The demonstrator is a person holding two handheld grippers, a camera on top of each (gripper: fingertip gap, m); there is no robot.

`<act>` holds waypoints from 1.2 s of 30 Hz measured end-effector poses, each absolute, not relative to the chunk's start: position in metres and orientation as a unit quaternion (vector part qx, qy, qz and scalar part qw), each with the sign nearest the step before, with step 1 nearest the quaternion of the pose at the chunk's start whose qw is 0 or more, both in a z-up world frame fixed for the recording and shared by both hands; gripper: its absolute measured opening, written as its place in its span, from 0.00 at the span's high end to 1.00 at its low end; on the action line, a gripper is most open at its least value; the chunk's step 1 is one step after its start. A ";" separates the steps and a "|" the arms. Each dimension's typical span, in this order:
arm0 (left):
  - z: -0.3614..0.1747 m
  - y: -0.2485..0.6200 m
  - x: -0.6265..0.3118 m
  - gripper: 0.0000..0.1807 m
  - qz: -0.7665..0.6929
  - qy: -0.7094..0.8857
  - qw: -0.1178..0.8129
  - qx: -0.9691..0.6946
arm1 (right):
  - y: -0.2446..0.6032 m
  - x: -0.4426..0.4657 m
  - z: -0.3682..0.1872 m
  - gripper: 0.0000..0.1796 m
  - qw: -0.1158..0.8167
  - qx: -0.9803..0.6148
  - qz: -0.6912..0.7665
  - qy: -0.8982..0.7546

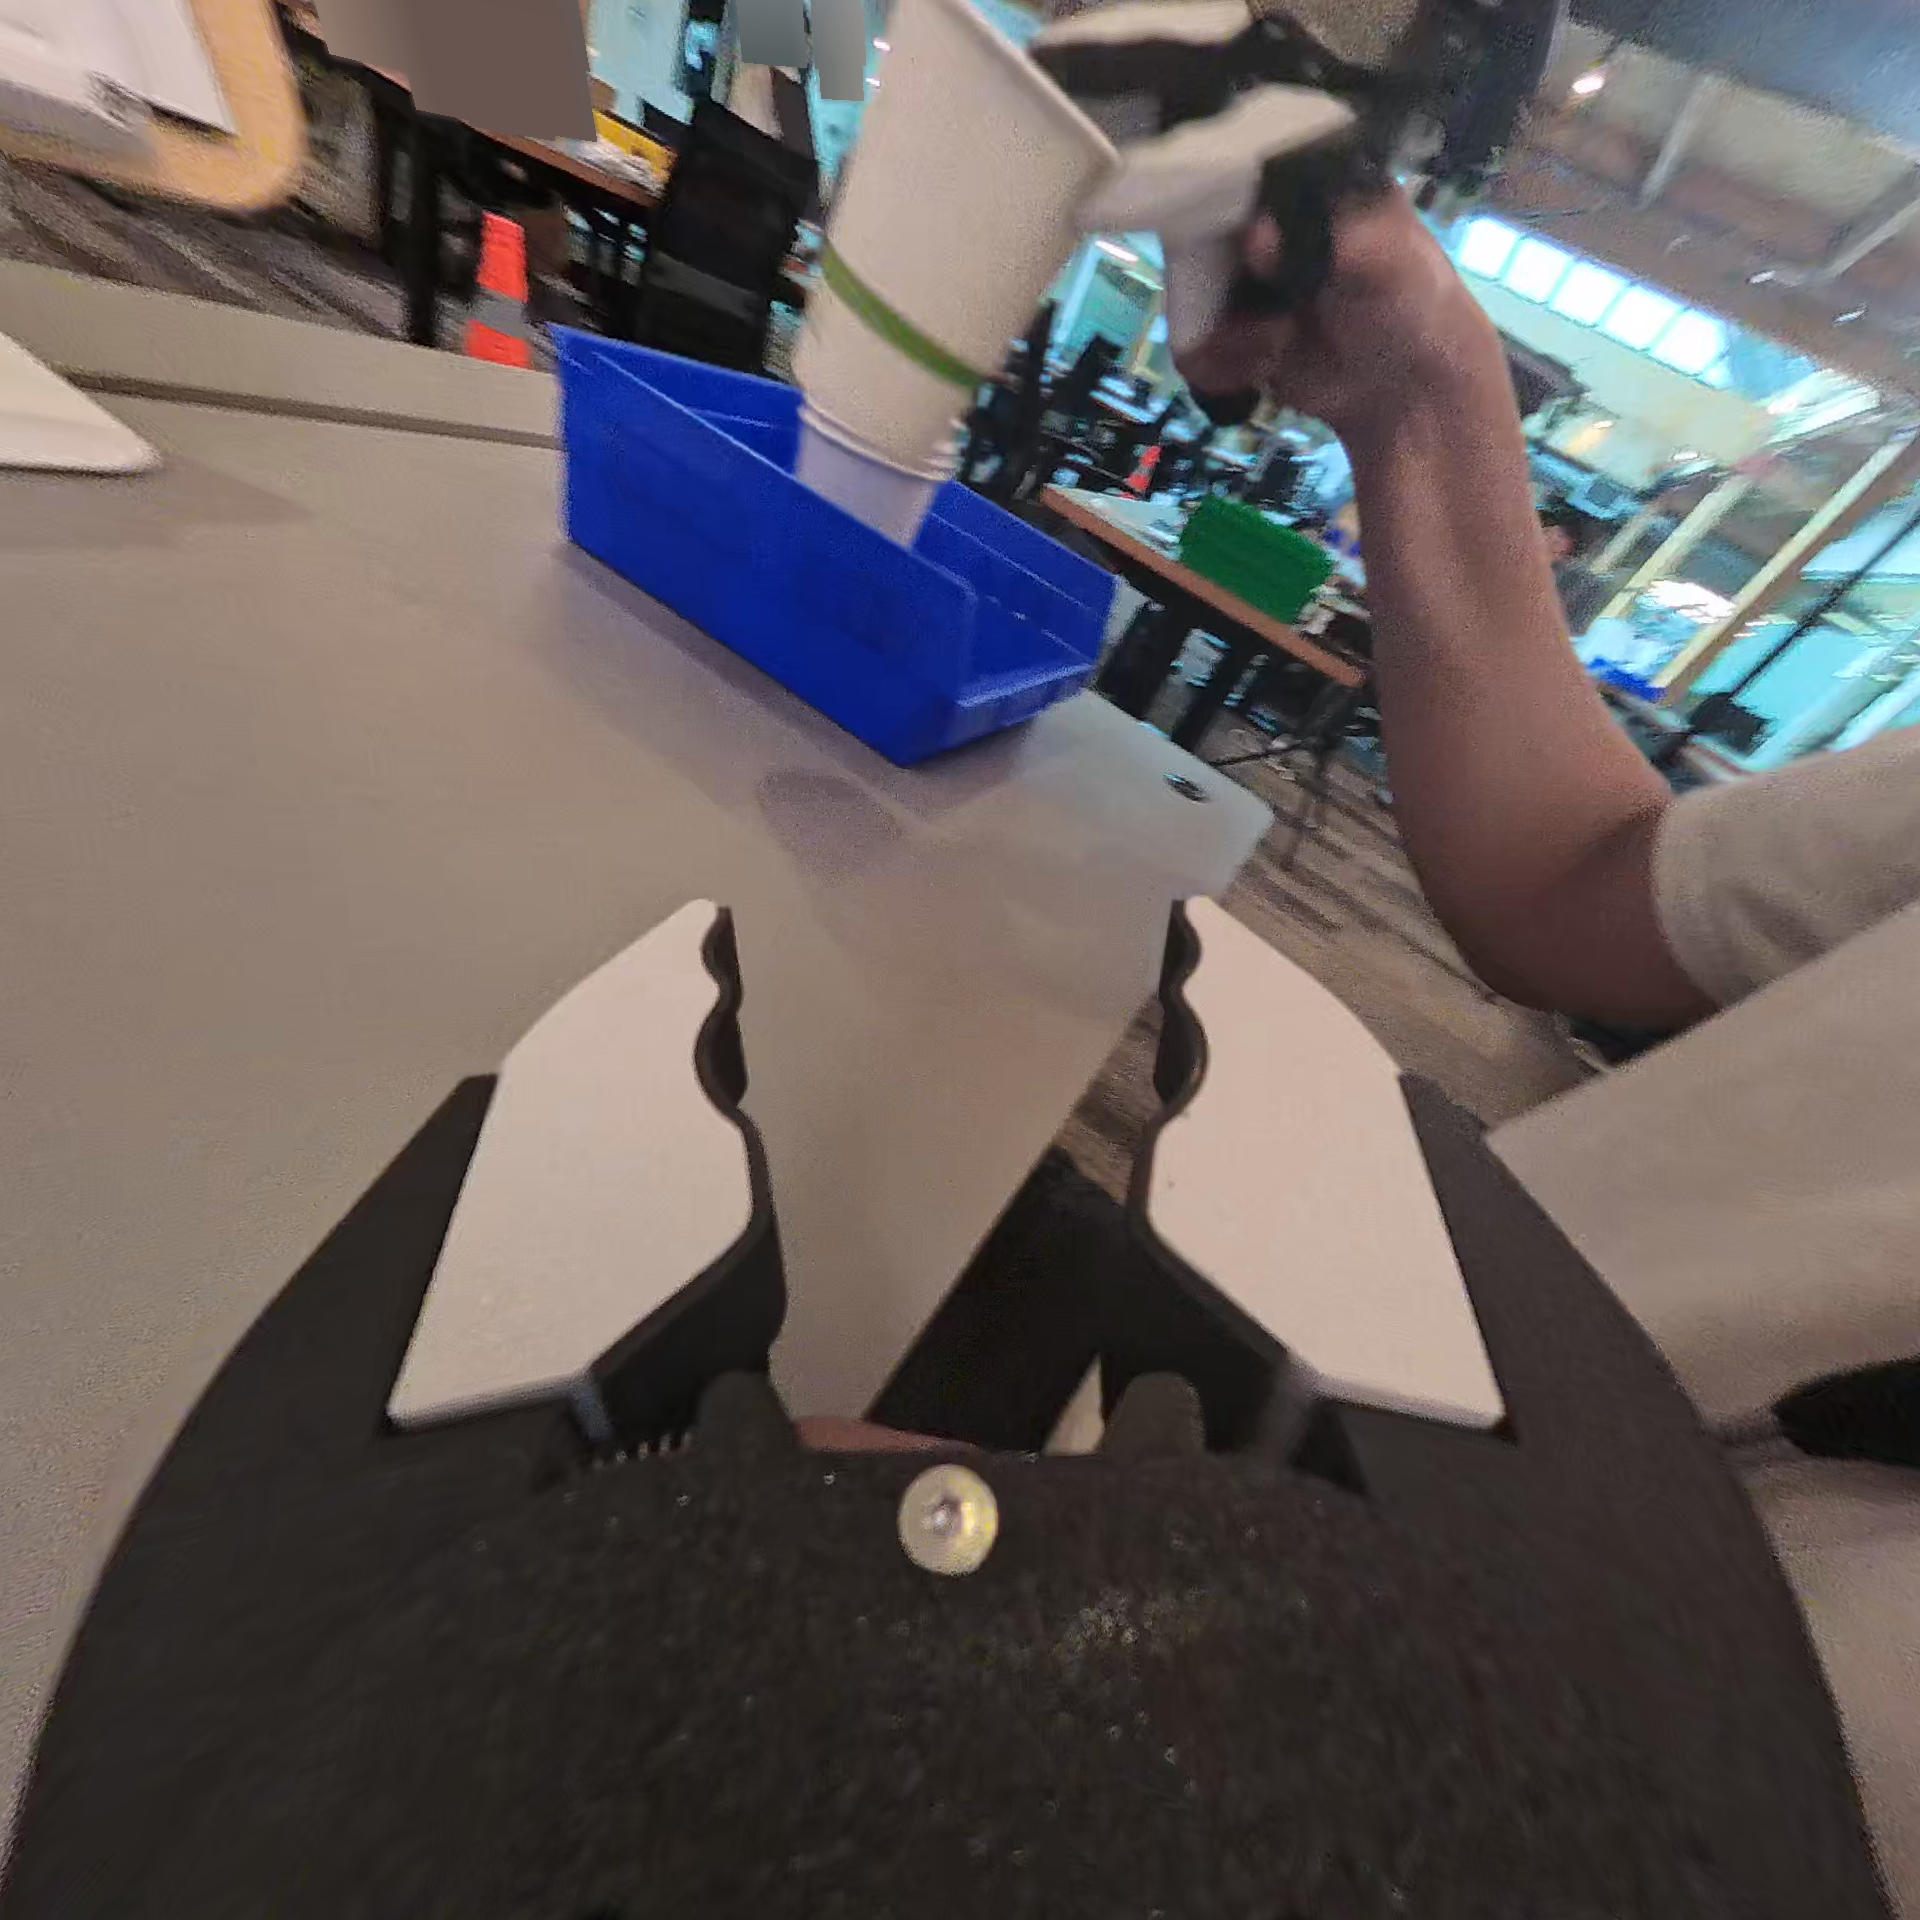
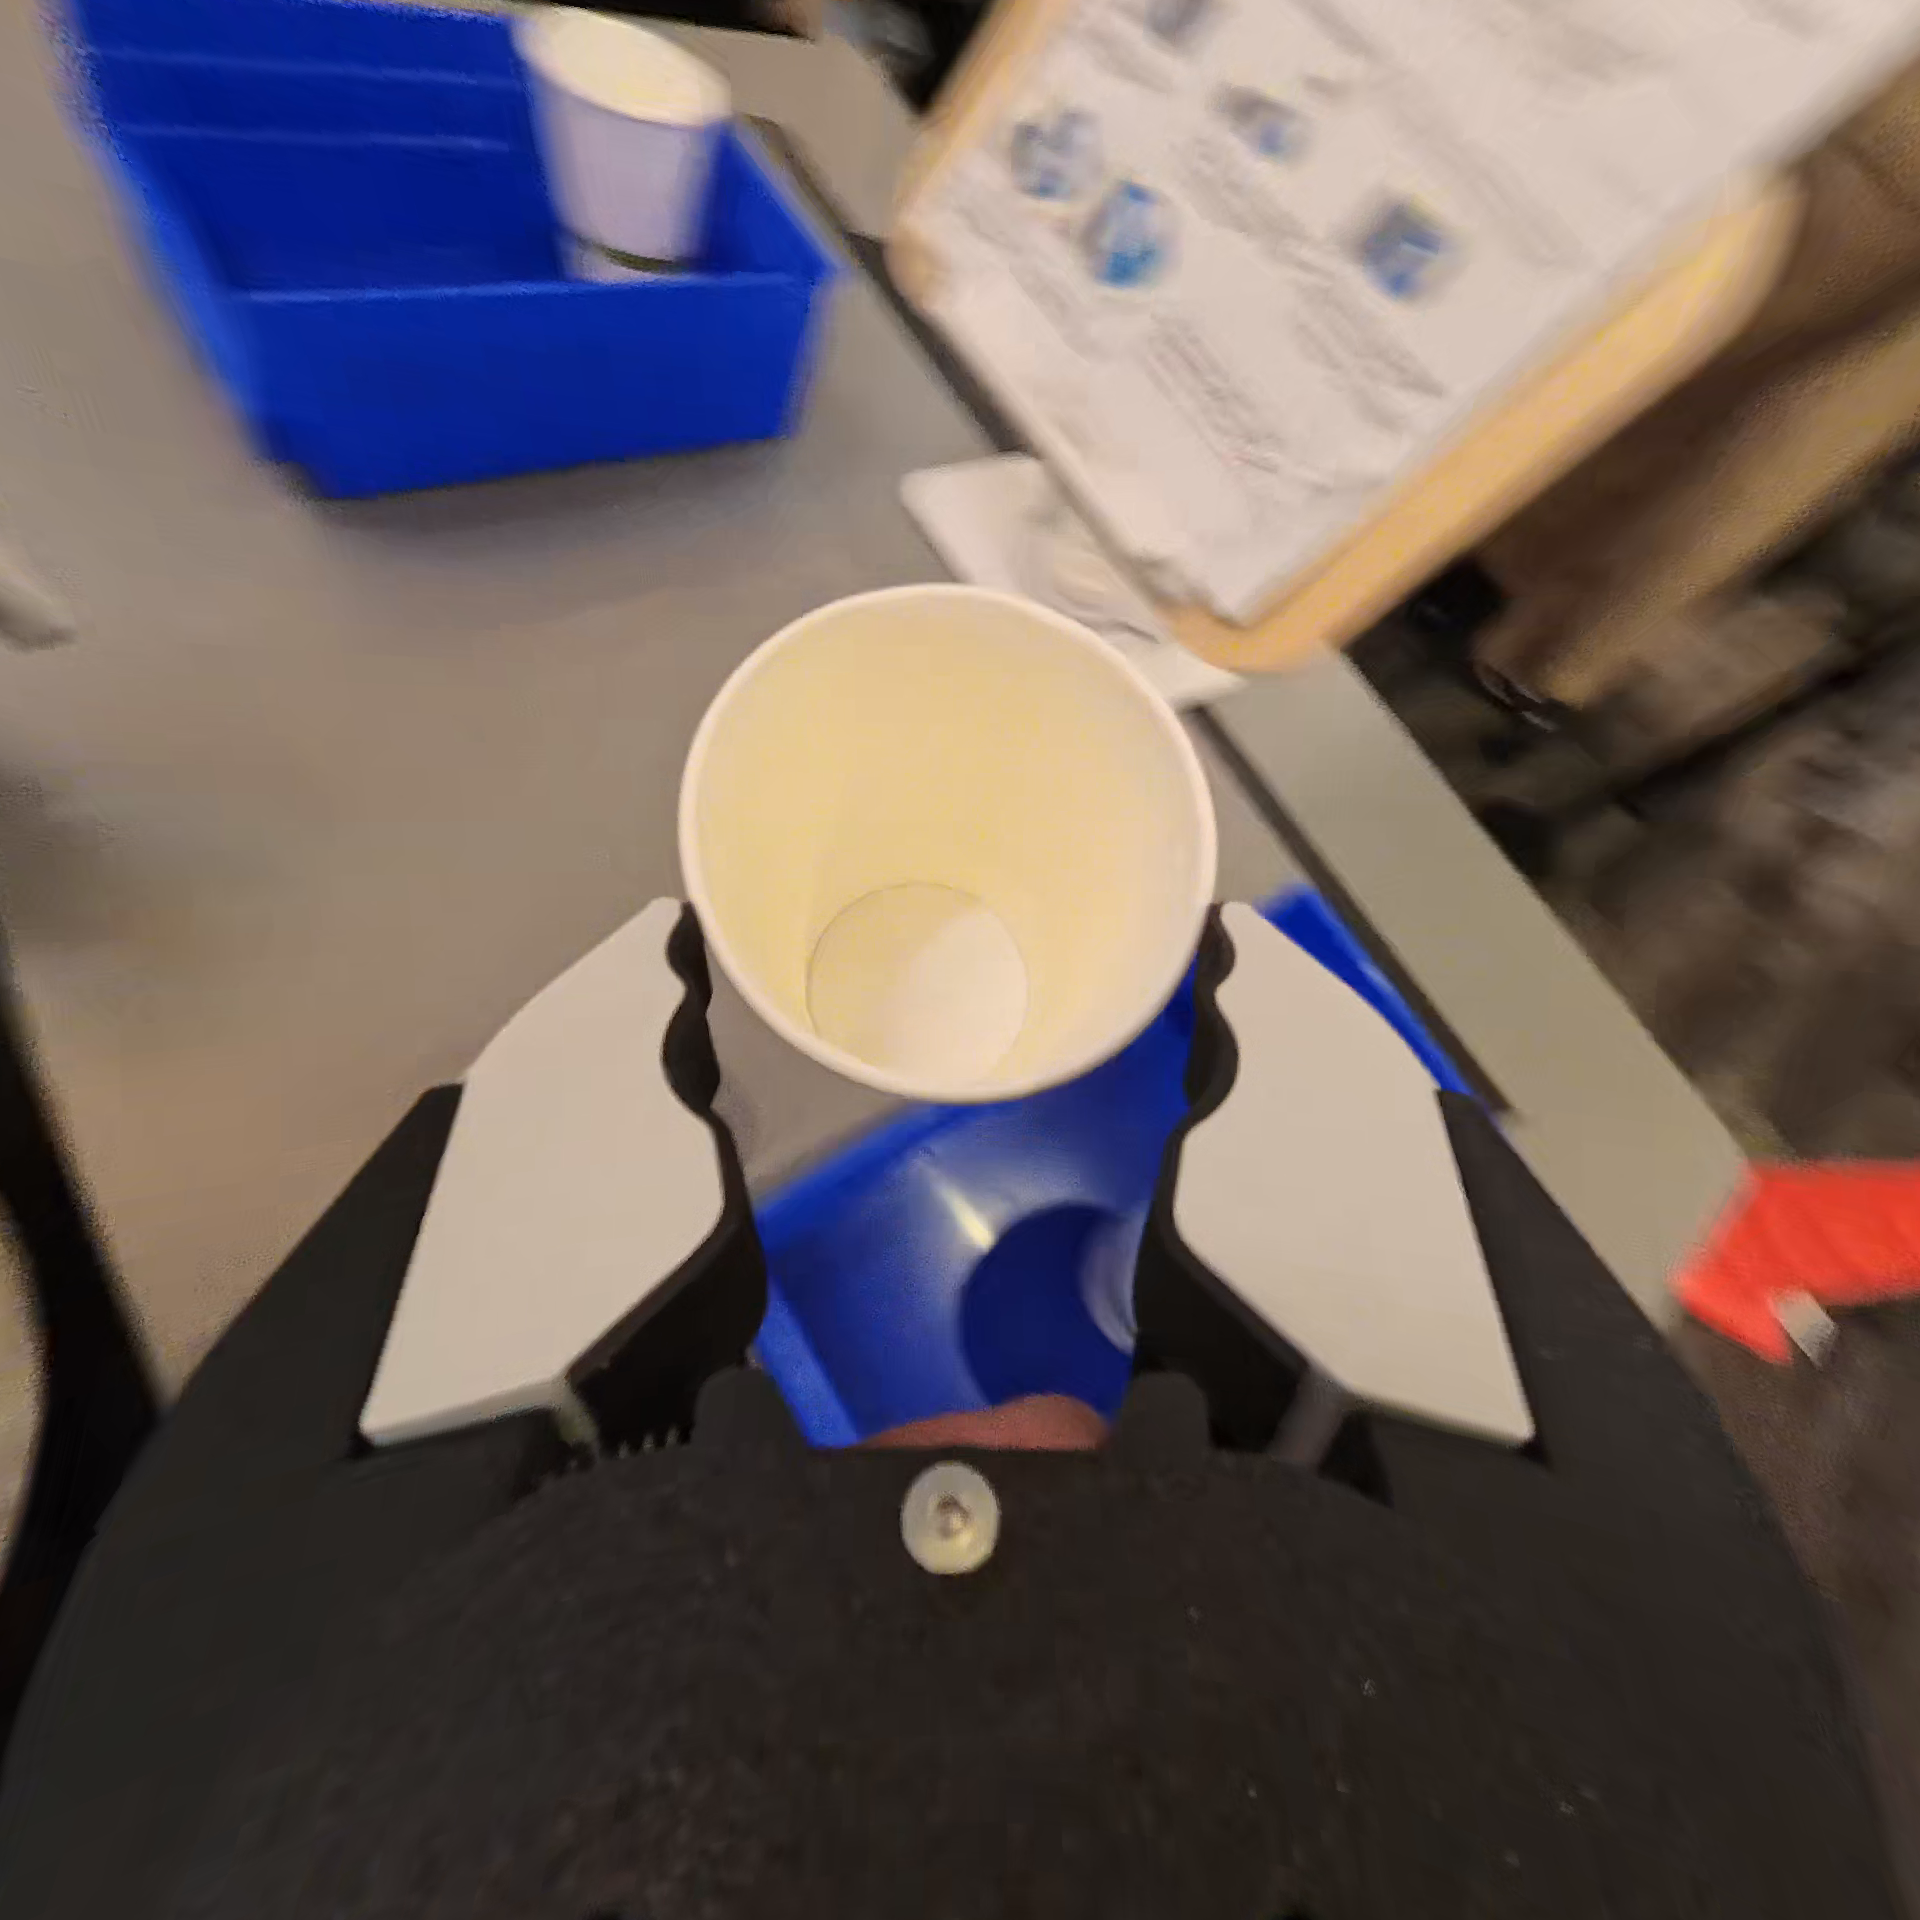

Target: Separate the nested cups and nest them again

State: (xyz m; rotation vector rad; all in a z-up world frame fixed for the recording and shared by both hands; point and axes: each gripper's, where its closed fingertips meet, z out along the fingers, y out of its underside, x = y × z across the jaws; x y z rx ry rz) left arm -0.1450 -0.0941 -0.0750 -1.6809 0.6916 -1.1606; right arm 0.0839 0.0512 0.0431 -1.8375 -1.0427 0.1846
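Held cup [image 2: 945, 842]: white paper, clamped between the right gripper [image 2: 948, 966] fingers [image 2: 691, 997] near the tips, mouth toward the camera, inside empty. In the left wrist view the same cup [image 1: 956, 239] hangs tilted in the air, green band round the lower wall.
Second cup [image 2: 623, 145]: white, upright in the far bin [image 2: 499, 353], up and left of the right gripper, against the bin's right end. In the left wrist view a cup base [image 1: 868, 483] pokes out under the held cup over the bin; nested or standing behind, cannot tell.
Right gripper: grasping the held cup by its sides. Seen from the left wrist [image 1: 1195, 156], raised above the bin, a bare forearm [image 1: 1455, 582] behind it.
Left gripper [image 1: 951, 966]: released, fingers spread wide, nothing between them; low over the table [image 1: 312, 831] near its corner, well short of the bin [image 1: 810, 582].
Near bin [image 2: 935, 1247]: blue, directly under the right gripper, partly hidden by the fingers.
Board [image 2: 1403, 260]: wood-framed, papers on it, blurred; up and right of the right gripper.
Red object [image 2: 1787, 1268]: right of the gripper, off the table, blurred.
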 end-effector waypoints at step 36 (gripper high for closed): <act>-0.109 -0.116 -0.123 0.57 -0.426 0.375 0.428 -0.703 | 0.133 0.241 -0.066 0.49 0.357 -0.926 -0.017 -0.124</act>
